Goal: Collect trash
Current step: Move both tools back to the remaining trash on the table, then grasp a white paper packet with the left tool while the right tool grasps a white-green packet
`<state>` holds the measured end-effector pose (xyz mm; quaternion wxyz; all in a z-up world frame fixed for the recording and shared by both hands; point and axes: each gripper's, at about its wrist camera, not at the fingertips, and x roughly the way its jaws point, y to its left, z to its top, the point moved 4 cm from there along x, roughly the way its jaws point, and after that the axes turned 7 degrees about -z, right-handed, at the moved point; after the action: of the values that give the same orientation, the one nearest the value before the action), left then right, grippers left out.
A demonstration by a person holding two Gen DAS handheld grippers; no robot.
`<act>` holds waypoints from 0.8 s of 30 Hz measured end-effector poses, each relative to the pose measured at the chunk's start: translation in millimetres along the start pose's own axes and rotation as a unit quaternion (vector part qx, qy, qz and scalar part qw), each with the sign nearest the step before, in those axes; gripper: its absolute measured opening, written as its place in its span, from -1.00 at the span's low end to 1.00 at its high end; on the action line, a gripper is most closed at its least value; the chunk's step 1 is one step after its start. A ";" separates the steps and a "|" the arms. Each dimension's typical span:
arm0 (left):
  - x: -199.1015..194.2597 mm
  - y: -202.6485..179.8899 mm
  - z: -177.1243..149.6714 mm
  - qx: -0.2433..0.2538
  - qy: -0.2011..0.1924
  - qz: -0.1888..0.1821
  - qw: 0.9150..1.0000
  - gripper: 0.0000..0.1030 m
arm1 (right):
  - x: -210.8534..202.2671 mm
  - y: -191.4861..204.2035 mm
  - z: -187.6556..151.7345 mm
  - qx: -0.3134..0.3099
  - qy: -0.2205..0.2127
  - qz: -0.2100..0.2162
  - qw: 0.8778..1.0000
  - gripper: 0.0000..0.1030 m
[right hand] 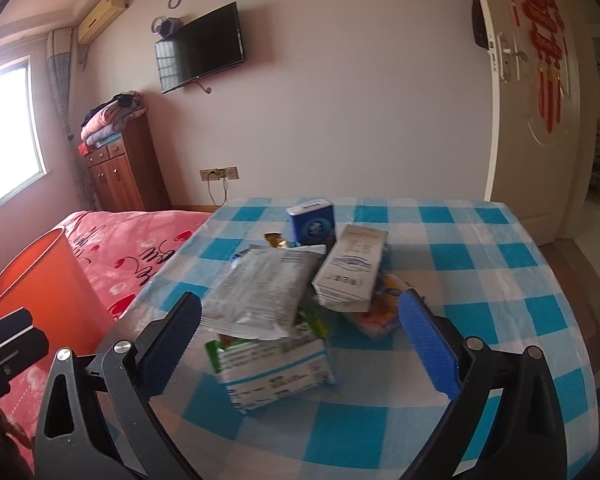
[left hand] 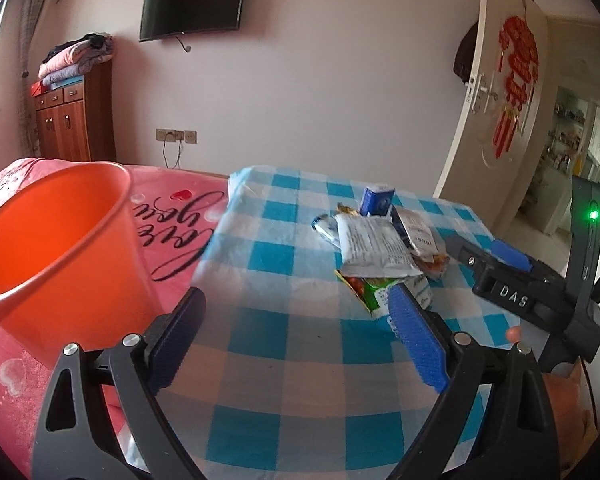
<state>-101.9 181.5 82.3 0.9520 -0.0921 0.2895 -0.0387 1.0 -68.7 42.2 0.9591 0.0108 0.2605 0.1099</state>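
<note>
"DAS" on the right hand-held gripper (left hand: 496,256); bedspread (left hand: 172,216) script perhaps "love you".

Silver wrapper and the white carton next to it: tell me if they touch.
Touching. In the right wrist view the white carton's left edge leans against the silver wrapper's right corner, no gap between them.

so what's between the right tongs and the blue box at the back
In the right wrist view, the open right tongs face the wrapper pile; a white carton lies just before the blue box.
</note>
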 end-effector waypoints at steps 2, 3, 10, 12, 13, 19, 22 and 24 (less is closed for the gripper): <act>5.6 -6.8 -1.4 0.008 0.009 -0.003 1.000 0.80 | 2.4 -7.4 -1.0 0.002 -0.002 -0.006 1.000 0.89; 8.8 -10.4 -1.7 0.012 0.013 -0.003 1.000 0.80 | 3.1 -11.1 -1.6 0.003 -0.003 -0.008 1.000 0.89; 25.5 -34.5 -2.0 0.031 0.031 -0.011 0.999 0.80 | 11.7 -32.9 -6.9 0.003 -0.002 -0.027 1.000 0.89; 31.9 -42.6 -2.0 0.035 0.036 -0.017 0.999 0.80 | 16.4 -40.6 -9.3 0.007 0.003 -0.029 1.000 0.89; 34.3 -45.6 -2.0 0.036 0.037 -0.019 0.998 0.80 | 19.1 -44.8 -10.5 0.010 0.006 -0.031 0.999 0.89; 56.9 -65.8 0.8 0.037 0.054 -0.030 0.997 0.80 | 30.4 -73.7 -13.9 0.036 0.021 -0.033 0.999 0.89; 69.1 -77.7 6.6 0.042 0.060 -0.036 0.997 0.80 | 34.3 -90.7 -13.9 0.058 0.029 -0.031 0.997 0.89; 77.2 -83.2 12.4 0.043 0.065 -0.041 0.996 0.80 | 38.2 -104.8 -14.2 0.079 0.039 -0.031 0.996 0.89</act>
<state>-32.6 92.1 66.9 0.9319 -0.0603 0.3446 -0.0959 47.5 -163.2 2.8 0.9474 0.0744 0.3057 0.0590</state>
